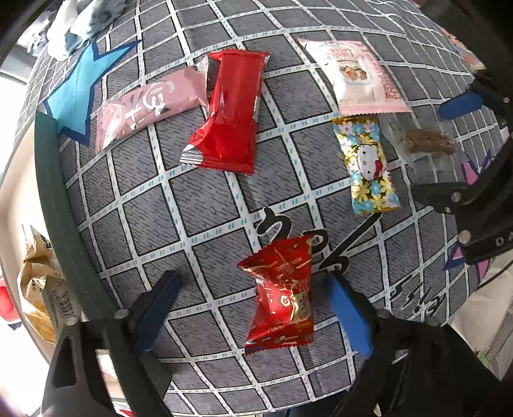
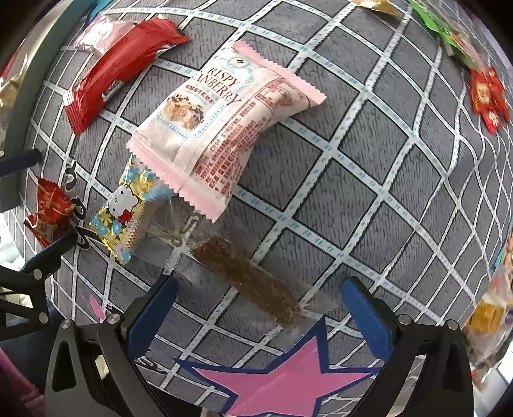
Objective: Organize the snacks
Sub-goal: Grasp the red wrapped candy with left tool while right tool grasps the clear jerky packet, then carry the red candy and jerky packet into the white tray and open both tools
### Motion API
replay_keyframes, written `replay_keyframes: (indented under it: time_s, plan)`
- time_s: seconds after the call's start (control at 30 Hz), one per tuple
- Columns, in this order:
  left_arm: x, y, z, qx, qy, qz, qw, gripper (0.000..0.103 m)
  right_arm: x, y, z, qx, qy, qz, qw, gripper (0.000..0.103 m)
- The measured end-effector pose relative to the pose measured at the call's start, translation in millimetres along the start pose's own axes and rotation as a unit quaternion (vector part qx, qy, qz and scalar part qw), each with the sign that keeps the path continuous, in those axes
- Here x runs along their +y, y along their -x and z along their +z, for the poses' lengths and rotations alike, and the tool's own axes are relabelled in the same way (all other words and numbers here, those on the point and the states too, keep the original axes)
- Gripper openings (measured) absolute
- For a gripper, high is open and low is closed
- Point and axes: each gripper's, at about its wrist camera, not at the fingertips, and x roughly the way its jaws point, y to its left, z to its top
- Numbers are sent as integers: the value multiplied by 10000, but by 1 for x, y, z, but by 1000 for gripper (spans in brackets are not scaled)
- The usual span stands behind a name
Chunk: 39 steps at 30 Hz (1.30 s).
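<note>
Several wrapped snacks lie on a grey checked cloth. My left gripper points down and stands open around a red and gold packet, its pads not touching it. Farther off lie a red bar, a pink bar, a white and pink cranberry pack and a cartoon-cat candy. My right gripper is open over a brown bar in clear wrap, with the cranberry pack and cat candy just beyond it.
A blue star and a pink star are printed on the cloth. More snacks lie at the far right edge. A crumpled gold bag sits past the cloth's left border, and bundled fabric lies at the top.
</note>
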Motion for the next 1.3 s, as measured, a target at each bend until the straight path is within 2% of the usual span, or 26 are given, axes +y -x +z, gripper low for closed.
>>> replay_keyframes:
  time_s: [0.07,0.2,0.33,0.43,0.47,0.53,0.57,0.6,0.63,0.67,0.73,0.83,0.97,1.07,1.17,1.3]
  plan:
    - [-5,-9,-7,2,161,-46,9999,103,-3,0,12,46,29,-5,10000,103]
    - [-1,-9,-3,-18,202,-54,9998,103,-8,-9,14,45,28,-5,10000,103]
    - [4,-7,0,-34,222,-54,9997,103,-16,-13,3,-64,96,-42,9999,103]
    - [6,-4,0,-4,253,-83,9996,100,-5,-18,5,-182,74,-63,9998,96]
    - [7,2,3,-31,253,-79,9996,95,-1,-14,3,-232,57,-60,9997,94]
    - [6,14,8,-126,205,-73,9997,84,6,-6,1,-315,17,-53,9995,78]
    - [5,17,8,-170,187,-80,9996,73,8,-2,1,-360,-26,-47,9993,72]
    - [5,21,9,-224,146,-98,9996,58,9,2,1,-395,-70,-33,9992,59]
    - [4,24,10,-255,100,-105,9996,50,9,5,1,-434,-146,-22,9989,47]
    - [5,27,11,-251,86,-143,9995,37,9,8,1,-451,-226,3,9987,45]
    - [8,29,11,-243,185,-340,9990,36,5,9,1,-463,-482,168,9976,44]
    - [16,35,8,-325,288,-469,9980,36,-4,10,-4,-492,-1085,633,9909,43]
    - [22,44,-2,-430,347,-582,9968,36,-20,7,-18,-513,-1969,1473,9679,43]
    - [26,52,-10,-487,425,-656,9958,36,-29,4,-29,-521,-2472,1882,9491,43]
    - [39,59,-16,-544,497,-695,9949,36,-34,2,-37,-513,-2708,2077,9386,43]
    - [55,66,-19,-656,610,-697,9935,36,-30,4,-38,-497,-2715,2152,9368,43]
